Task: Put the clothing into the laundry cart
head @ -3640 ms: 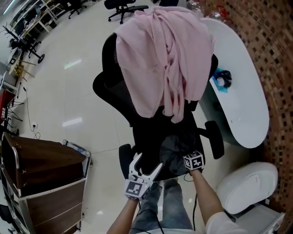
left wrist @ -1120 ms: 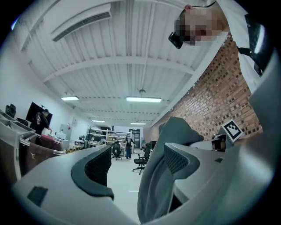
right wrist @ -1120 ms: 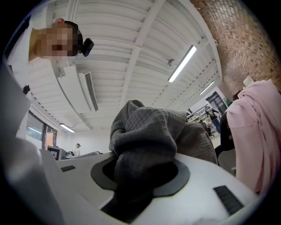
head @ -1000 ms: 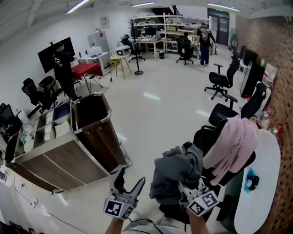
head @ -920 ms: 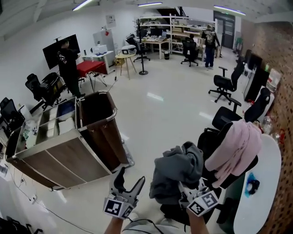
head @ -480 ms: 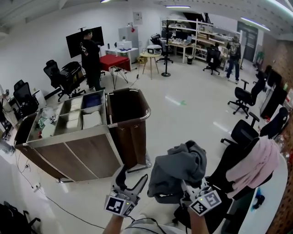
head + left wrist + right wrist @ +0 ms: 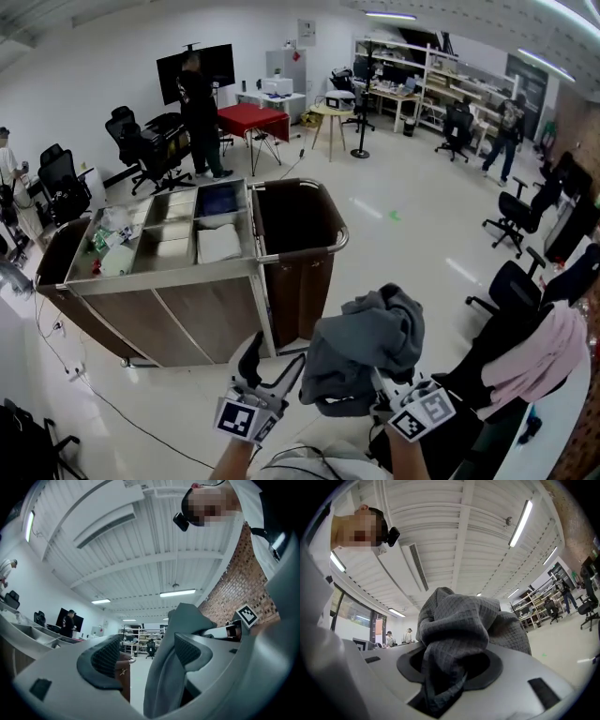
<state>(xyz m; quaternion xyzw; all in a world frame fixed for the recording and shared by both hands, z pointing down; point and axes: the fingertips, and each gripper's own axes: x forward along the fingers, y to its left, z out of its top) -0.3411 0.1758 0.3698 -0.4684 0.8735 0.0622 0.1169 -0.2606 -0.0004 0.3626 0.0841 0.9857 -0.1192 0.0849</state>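
My right gripper is shut on a bunched grey waffle-knit garment, held up in the air at the lower middle of the head view. In the right gripper view the cloth fills the space between the jaws of the right gripper. My left gripper stands open and empty just left of the garment; the left gripper shows a gap between its pads. The laundry cart's brown bin with a chrome rim stands open ahead, slightly to the left. A pink garment hangs on a black chair at the right.
A trolley section with several top compartments joins the bin's left side. A person in black stands by a wall screen; a red table and black office chairs dot the floor. A cable runs along the floor at the left.
The view has swung from the chair to the cart, which now stands nearer and more central. Both grippers travelled along, the right one carrying the grey garment lifted off the chair seat.
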